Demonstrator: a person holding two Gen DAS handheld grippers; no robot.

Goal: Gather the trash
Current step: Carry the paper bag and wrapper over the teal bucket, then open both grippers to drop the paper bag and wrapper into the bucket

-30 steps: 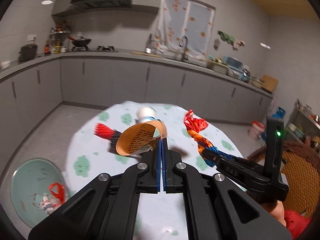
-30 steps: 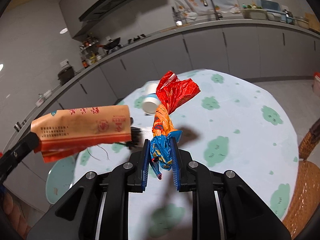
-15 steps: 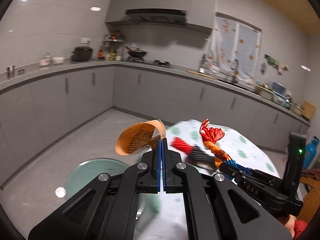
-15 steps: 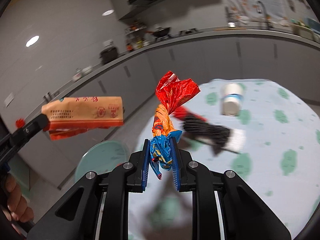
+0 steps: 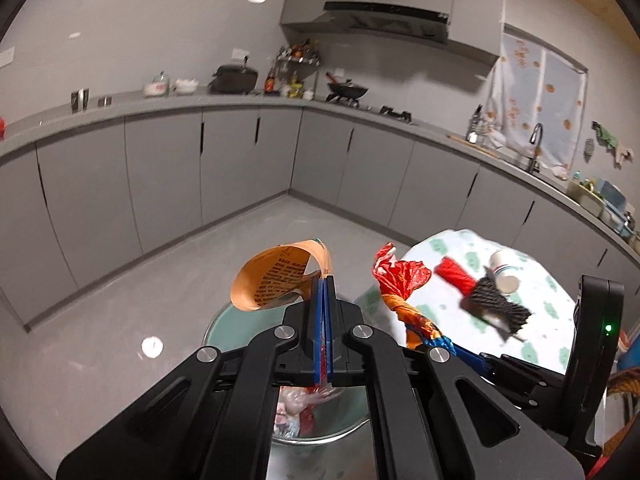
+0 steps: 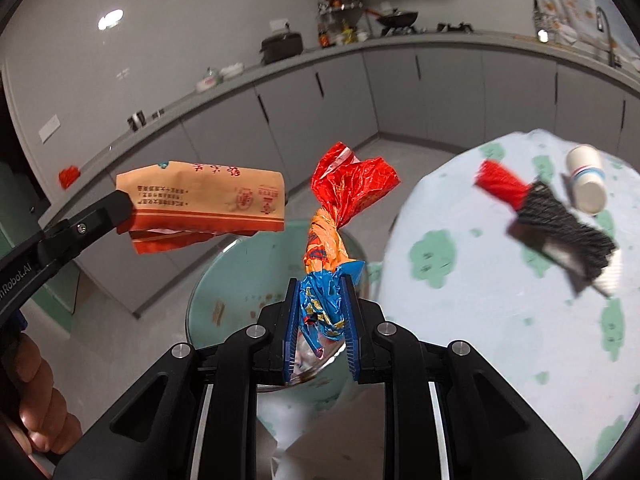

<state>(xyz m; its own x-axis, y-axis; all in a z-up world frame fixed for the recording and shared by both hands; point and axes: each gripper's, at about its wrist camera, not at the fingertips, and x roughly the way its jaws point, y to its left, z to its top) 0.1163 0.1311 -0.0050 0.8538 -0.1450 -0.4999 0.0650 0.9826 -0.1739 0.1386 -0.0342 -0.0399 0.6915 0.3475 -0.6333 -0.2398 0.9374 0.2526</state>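
Note:
My left gripper is shut on an orange paper packet, curled above a pale green trash bin on the floor. The packet also shows in the right wrist view, held over the bin. My right gripper is shut on a twisted red, orange and blue plastic wrapper, over the bin's right rim. The wrapper shows in the left wrist view. Some trash lies in the bin.
A round table with a pale green-patterned cloth stands to the right, carrying a black brush with a red handle and a white cup on its side. Grey kitchen cabinets line the walls behind grey floor.
Both grippers have swung left, away from the table, carrying the packet and the wrapper to above the bin. Both stay shut on what they hold.

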